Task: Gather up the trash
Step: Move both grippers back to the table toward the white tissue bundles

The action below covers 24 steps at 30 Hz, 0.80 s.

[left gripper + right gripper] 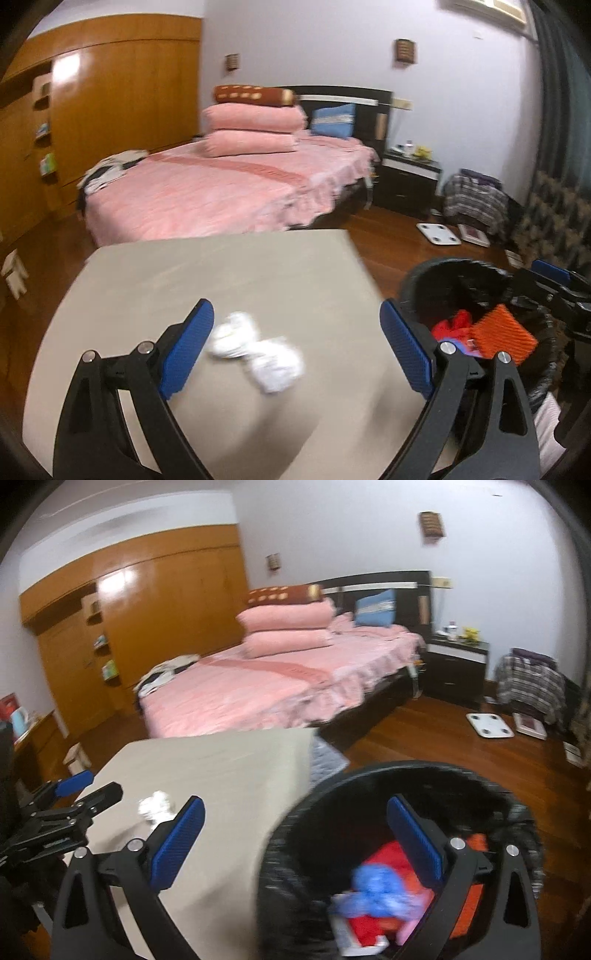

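A crumpled white tissue (256,350) lies on the beige table (221,273). My left gripper (297,350) hangs over it, open wide, the tissue between its blue pads without touching them. To the right of the table stands a black bin (454,273) with red, orange and blue trash inside. My right gripper (295,845) is open above the bin's near rim (295,834), nothing in it; a blue crumpled wrapper (376,886) and red trash (388,856) lie in the bin below. The tissue (155,805) and the left gripper (85,790) also show at the left of the right wrist view.
A pink bed (207,184) with stacked pillows stands behind the table. A dark nightstand (410,177), a white scale (437,233) on the wooden floor and a chair with striped clothes (476,199) are at the right. A wooden wardrobe (122,96) fills the left wall.
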Each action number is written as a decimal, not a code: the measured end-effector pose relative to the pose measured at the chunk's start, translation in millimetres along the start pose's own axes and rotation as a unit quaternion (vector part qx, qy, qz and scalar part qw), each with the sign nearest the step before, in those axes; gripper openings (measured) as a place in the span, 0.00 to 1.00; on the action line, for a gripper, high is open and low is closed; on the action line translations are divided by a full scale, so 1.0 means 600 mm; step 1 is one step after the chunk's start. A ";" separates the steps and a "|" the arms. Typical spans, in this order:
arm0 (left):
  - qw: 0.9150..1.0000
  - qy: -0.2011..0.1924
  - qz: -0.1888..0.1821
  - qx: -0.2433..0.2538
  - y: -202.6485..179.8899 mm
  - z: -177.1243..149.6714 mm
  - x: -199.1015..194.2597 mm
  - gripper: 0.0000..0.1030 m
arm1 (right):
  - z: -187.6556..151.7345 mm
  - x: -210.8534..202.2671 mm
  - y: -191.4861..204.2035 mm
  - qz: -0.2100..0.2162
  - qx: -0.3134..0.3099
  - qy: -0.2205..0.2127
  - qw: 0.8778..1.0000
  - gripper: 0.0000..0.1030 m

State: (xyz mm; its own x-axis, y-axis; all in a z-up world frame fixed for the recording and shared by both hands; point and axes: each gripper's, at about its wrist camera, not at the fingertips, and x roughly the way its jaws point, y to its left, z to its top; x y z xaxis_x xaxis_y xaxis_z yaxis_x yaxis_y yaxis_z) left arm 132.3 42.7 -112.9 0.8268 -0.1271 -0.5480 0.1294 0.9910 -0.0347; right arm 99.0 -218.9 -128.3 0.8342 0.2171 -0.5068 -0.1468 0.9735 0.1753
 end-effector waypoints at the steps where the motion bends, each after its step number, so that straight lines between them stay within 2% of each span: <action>1: 1.000 0.002 0.006 -0.005 0.014 -0.003 0.000 0.86 | -0.002 0.006 0.016 0.006 -0.006 0.002 1.000 0.94; 6: 0.998 0.016 0.051 -0.024 0.093 -0.029 0.006 0.86 | -0.013 0.051 0.104 0.039 -0.040 0.016 0.998 0.94; 11: 0.996 0.032 0.076 -0.039 0.149 -0.056 0.019 0.86 | -0.037 0.107 0.169 0.054 -0.061 0.034 0.996 0.94; 19: 0.991 0.071 0.095 -0.057 0.214 -0.095 0.055 0.86 | -0.073 0.182 0.237 0.058 -0.077 0.072 0.993 0.94; 24: 0.989 0.090 0.095 -0.069 0.231 -0.116 0.072 0.86 | -0.094 0.222 0.260 0.056 -0.089 0.098 0.990 0.94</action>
State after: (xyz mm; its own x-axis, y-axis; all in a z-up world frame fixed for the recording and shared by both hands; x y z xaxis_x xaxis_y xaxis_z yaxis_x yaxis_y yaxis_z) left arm 147.6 177.3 -199.4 0.7162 0.0591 -0.6954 -0.1055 0.9941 -0.0242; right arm 157.2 -34.3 -215.8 0.6903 0.3172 -0.6502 -0.3388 0.9359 0.0968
